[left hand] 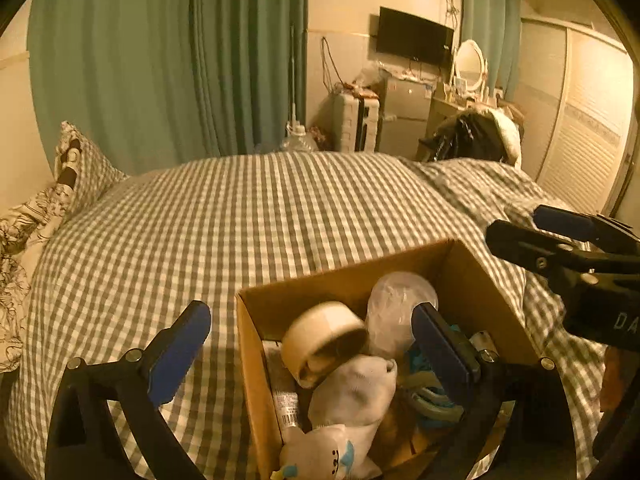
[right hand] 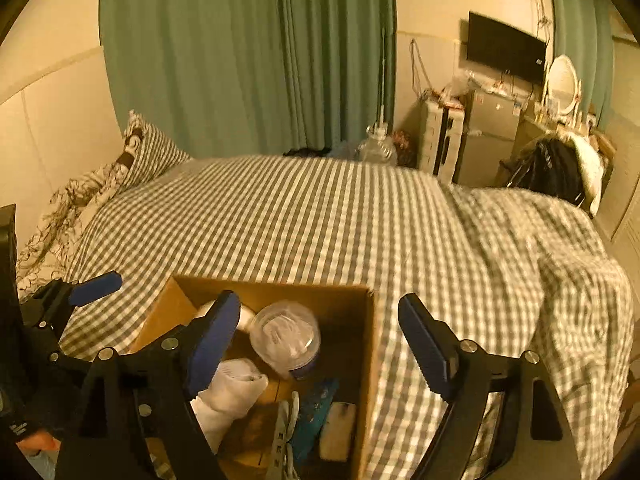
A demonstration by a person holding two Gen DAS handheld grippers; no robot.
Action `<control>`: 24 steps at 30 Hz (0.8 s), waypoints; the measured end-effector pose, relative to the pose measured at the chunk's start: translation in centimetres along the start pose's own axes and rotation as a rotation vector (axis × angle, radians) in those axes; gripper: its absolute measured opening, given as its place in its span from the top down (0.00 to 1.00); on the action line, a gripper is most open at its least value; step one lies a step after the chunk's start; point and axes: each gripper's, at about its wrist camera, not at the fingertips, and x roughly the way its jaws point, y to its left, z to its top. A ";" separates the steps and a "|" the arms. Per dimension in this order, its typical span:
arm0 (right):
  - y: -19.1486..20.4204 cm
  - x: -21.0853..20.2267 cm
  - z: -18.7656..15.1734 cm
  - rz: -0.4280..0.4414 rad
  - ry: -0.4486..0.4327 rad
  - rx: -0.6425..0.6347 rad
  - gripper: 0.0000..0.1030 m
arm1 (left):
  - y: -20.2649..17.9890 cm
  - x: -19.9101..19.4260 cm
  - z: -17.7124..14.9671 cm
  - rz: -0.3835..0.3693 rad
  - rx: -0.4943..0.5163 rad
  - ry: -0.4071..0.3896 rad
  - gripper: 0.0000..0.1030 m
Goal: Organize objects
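Contents of cardboard box point(left hand: 472, 280), standing on the near edge of a checked bedspread point(left hand: 240, 220); listed near to far.

1. Soft toy point(left hand: 320, 456), near left corner. Light, squashy; take by the body.
2. White sock bundle point(left hand: 356, 388), centre. Soft, light, no slip; pinch at the thick middle.
3. Small tube point(left hand: 286, 400) along the left wall. Stiff, slim, likely to roll; grip across its width.
4. Tape roll point(left hand: 320, 340), tilted, leaning on the sock bundle. Light, rigid; one finger inside the ring, one outside.
5. Clear plastic jar point(right hand: 286, 340), behind the tape roll. Smooth, probably slippery and thin-walled; grip gently at the sides.
6. Blue items on the right side, too blurred to name.

Left gripper point(left hand: 312, 344): fingers spread wide, holding nothing, astride the box's left wall. Right gripper point(right hand: 320, 344): likewise spread and empty, straddling the right wall.

Far: pillows point(left hand: 76, 164) at the left.
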 end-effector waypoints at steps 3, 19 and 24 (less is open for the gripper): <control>-0.4 -1.7 0.7 -0.002 -0.032 0.019 0.19 | 0.3 -1.8 1.1 0.006 -0.020 -0.041 0.00; -0.1 -18.4 2.2 -0.063 -0.344 -0.004 0.00 | -0.4 -15.8 4.5 0.073 -0.010 -0.305 0.00; 0.0 -22.0 0.6 -0.123 -0.425 -0.024 0.00 | -2.1 -19.4 2.9 0.017 -0.020 -0.390 0.00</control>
